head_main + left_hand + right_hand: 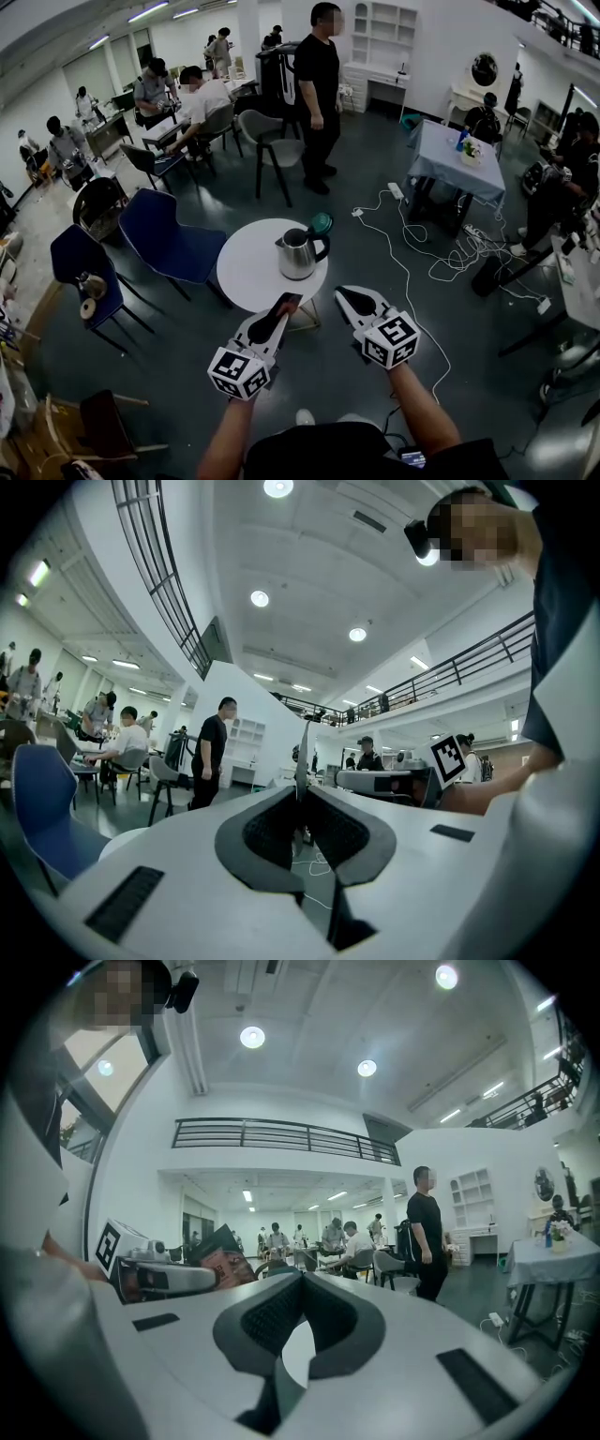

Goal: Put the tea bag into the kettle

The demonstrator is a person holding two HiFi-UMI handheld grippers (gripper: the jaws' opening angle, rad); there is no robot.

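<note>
White left gripper (283,307), held level, pinches tea bag (302,750).

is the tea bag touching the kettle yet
Apart. The head view shows bare white table between the kettle and the tea bag clamped in the left gripper.

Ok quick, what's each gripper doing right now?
Left gripper: shut on the tea bag.
Right gripper: shut, nothing between the jaws.
</note>
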